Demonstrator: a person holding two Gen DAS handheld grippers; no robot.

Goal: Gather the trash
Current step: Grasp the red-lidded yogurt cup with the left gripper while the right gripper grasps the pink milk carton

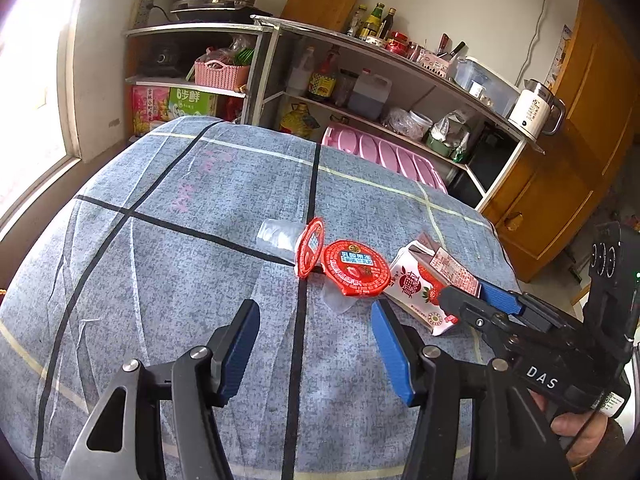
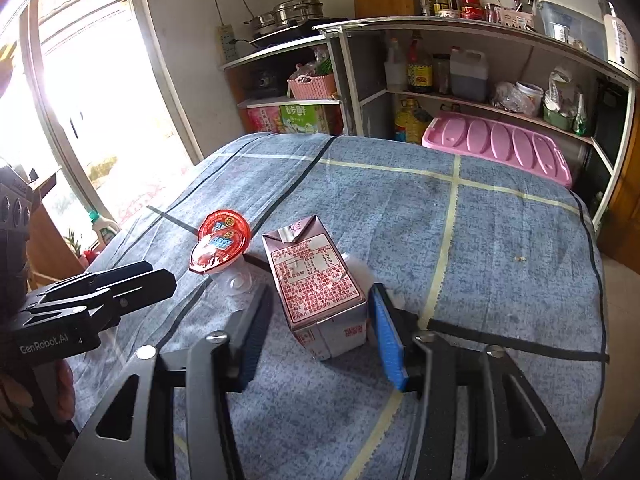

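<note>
A table draped in a blue-grey checked cloth (image 2: 500,232) carries three pieces of trash: one strawberry milk carton (image 2: 316,284) and two clear jelly cups with red foil lids, all clustered near the middle. The carton lies on its side between the spread fingers of the right gripper (image 2: 320,328), whose blue pads flank it with small gaps either side, so the jaws stand open and not yet closed on it. Left of the carton, the nearer jelly cup (image 1: 356,268) sits tilted with its lid up, while the farther jelly cup (image 1: 288,240) lies on its side, lid facing the carton. The left gripper (image 1: 316,340) hovers wide open and empty, just short of the nearer cup.

The left wrist view shows the carton's strawberry-printed face; the right wrist view shows its nutrition panel and folded top instead. Behind the table, a pink plastic lid (image 2: 500,144) leans by metal shelving (image 2: 440,28), where a pink basket (image 2: 312,84) holds bagged items, unidentifiable.
</note>
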